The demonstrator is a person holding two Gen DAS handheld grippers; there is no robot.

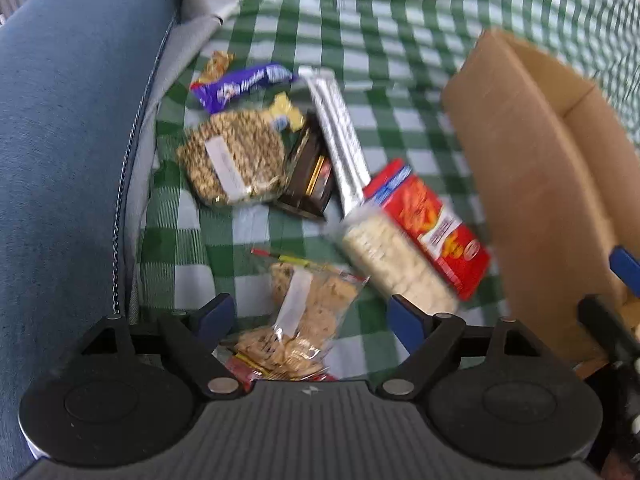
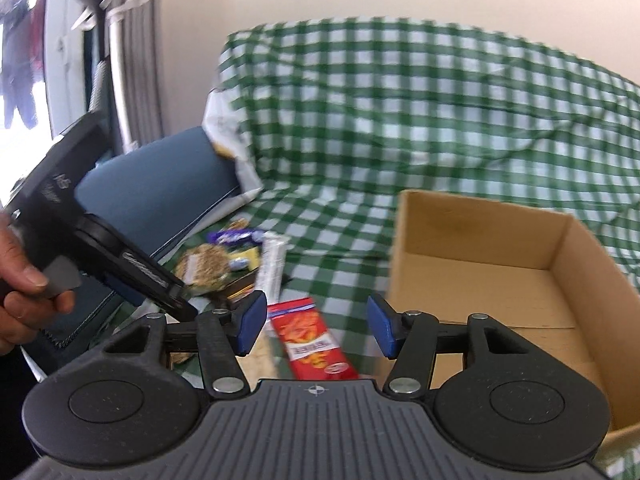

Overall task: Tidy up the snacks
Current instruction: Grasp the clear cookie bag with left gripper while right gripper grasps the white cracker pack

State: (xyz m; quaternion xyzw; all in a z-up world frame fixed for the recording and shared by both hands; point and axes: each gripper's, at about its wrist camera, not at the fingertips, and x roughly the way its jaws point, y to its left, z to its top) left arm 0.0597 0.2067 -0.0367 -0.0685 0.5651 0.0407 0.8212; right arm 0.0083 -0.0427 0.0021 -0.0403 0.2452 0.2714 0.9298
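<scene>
Currently both grippers, left (image 1: 312, 316) and right (image 2: 316, 328), gape empty; cookie bag (image 1: 308, 312) looks light, crinkly, fragile: pinch its sealed top.

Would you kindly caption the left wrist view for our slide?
Open left tongs hover over a cookie bag beside scattered snacks and a cardboard box.

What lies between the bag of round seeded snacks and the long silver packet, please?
A dark brown box lies between the seeded bag and silver packet, seen in the left wrist view.
</scene>
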